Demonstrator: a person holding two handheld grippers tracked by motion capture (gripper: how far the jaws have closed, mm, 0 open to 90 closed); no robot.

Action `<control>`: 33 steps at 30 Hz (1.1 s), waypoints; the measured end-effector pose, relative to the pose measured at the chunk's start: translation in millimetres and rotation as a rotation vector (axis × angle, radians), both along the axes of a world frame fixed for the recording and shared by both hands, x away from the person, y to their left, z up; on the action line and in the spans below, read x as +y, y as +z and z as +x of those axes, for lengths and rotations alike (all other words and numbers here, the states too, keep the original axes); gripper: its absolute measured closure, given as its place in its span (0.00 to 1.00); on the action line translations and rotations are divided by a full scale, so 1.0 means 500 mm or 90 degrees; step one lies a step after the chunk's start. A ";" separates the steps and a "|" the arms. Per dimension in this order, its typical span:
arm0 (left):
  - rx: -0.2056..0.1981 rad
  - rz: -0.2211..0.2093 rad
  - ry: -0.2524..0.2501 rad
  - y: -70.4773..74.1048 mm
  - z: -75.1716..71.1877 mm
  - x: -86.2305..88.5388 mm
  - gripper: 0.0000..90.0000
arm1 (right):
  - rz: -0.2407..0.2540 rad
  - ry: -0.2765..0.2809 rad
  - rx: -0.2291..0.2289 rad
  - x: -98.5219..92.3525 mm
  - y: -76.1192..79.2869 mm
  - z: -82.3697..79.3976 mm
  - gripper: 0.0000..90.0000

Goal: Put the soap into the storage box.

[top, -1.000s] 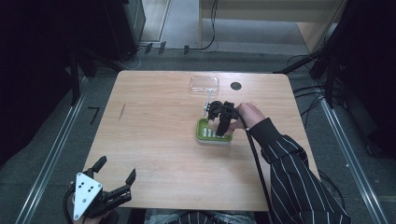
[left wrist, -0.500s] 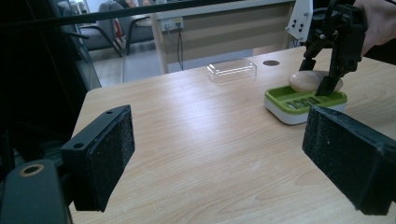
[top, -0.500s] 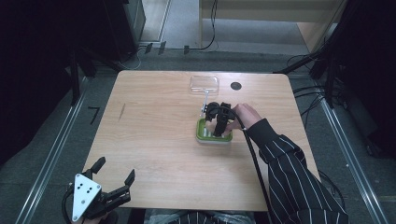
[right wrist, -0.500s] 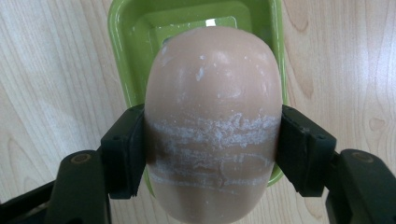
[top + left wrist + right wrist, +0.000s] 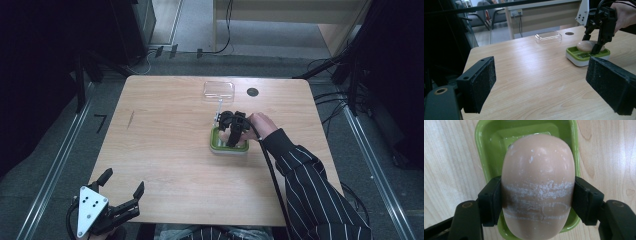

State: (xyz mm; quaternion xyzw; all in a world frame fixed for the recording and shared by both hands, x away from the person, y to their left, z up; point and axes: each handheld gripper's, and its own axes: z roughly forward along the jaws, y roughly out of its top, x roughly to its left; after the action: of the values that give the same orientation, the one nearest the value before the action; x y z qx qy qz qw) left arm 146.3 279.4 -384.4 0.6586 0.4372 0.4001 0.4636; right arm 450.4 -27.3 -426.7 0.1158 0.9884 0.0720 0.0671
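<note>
A: What lies in the green soap dish (image 5: 482,147)?

B: A rounded oval bar of soap (image 5: 538,185), pale pink and smooth, crossed by chalky white streaks. The dish is glossy plastic, rectangular with rounded corners, on a white base; it stands on the matt wood-grain desk (image 5: 165,150), right of centre and nearer the far edge.

A: And the claws?

B: The right gripper (image 5: 536,200) points down over the dish, its black jaws closed narrowly against the two long sides of the soap, pads pressing it. The left gripper (image 5: 544,82) hangs off the desk's near left corner, jaws wide apart with nothing between them; its pads look coarse and foam-like.

A: Anything else?

B: A clear rectangular plastic lid (image 5: 219,89) lies near the far edge, a small dark disc (image 5: 252,92) beside it.

A: What is hard to read?

B: Whether the soap rests on the dish floor; its near end is cut off in the right gripper view.
</note>
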 end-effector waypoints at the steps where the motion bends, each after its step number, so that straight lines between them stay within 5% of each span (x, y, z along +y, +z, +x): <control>1: 0.001 0.001 0.000 0.000 0.000 0.000 0.11 | 0.002 0.000 0.002 0.000 -0.002 0.000 0.37; 33: 0.001 0.002 0.000 0.000 0.000 0.000 0.11 | 0.006 0.002 0.002 0.003 -0.027 0.006 0.36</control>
State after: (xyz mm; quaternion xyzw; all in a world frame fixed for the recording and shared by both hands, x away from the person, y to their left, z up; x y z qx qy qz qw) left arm 146.3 279.3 -384.4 0.6595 0.4372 0.4004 0.4621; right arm 453.3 -25.9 -440.1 0.1150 0.9883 0.0763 0.0650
